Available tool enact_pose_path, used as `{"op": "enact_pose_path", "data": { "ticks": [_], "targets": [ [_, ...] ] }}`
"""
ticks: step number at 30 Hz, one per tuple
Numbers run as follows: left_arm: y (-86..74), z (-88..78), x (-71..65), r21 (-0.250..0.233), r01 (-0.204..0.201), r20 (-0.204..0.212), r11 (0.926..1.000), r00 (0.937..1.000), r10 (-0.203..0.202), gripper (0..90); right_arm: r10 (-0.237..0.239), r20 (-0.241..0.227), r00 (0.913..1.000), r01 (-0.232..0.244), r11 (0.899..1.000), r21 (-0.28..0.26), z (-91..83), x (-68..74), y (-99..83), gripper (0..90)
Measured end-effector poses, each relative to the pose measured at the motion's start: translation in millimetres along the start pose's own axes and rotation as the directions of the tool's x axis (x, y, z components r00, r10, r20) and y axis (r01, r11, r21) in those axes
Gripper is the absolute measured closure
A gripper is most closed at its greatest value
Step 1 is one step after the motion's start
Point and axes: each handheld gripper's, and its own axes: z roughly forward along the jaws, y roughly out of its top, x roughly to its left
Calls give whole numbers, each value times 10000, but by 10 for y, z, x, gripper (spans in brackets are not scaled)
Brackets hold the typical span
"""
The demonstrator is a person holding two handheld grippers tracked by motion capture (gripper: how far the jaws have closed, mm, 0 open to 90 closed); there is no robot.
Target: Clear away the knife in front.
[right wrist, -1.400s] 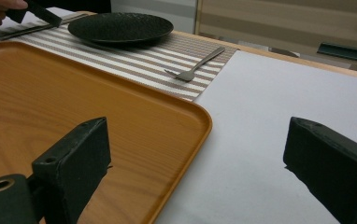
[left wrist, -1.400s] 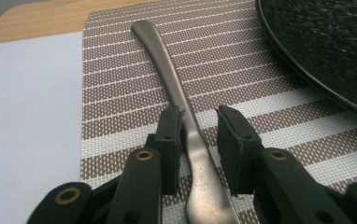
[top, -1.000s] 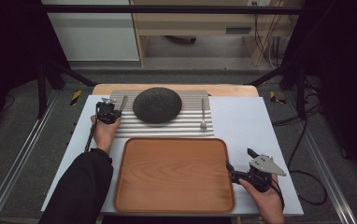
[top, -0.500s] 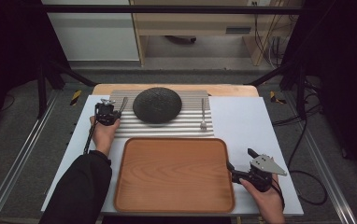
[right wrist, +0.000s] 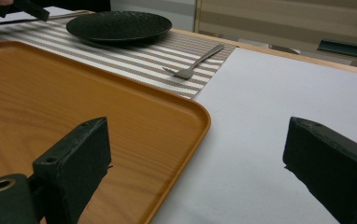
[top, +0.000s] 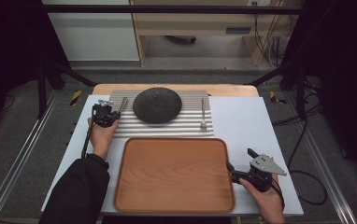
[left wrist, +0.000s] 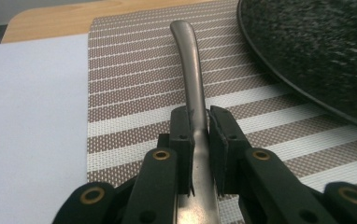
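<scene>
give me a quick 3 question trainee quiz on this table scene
1. True or false: the left gripper is shut on the metal utensil.
2. Which lies to the right of the black plate on the striped mat in the high view? A) fork B) cup C) napkin
3. Fill in: the right gripper has its jaws open at the right edge of the wooden ____.

Key:
1. True; its pads press on the handle.
2. A, the fork.
3. tray.

Likely lab: dark metal frame (top: 50, 70), loose cables (top: 303, 140), staged table (top: 256, 121).
</scene>
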Motion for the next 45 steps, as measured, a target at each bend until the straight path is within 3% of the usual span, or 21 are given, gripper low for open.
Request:
{"op": "enact_pose_path", "data": {
  "ticks": [6,11,22,26,28,33,38,45],
  "targets": [
    [19,-158,-58,-331,-102,204,9994,9997,109,802,-32,-15,10000,32,10000,-3,0,5,1,77],
    [2,-366,-154,-613,-246,630,9978,9976,285,802,-56,-41,10000,56,10000,-14,1,13,5,76],
    [-240,-942,-568,-1209,-592,1684,9909,9825,793,802,-41,-90,10000,40,10000,-78,-2,29,18,75],
    [-403,-1102,-781,-1133,-644,2046,9915,9750,867,802,31,-117,9999,-33,9999,-119,-14,18,22,75],
    [-482,-1157,-909,-992,-949,2156,9905,9698,1145,802,153,-129,9998,-155,9997,-179,-19,6,23,76],
    [-646,-1266,-1200,-799,-1172,2573,9899,9570,1341,802,216,-199,9996,-221,9994,-255,-34,-10,25,75],
    [-766,-1317,-1388,-488,-1564,2772,9865,9467,1638,802,226,-258,9994,-233,9993,-302,-42,-8,32,75],
    [-978,-1331,-1466,-54,-1355,2912,9908,9476,1312,802,237,-257,9994,-244,9993,-279,-39,-12,28,75]
  ]
}}
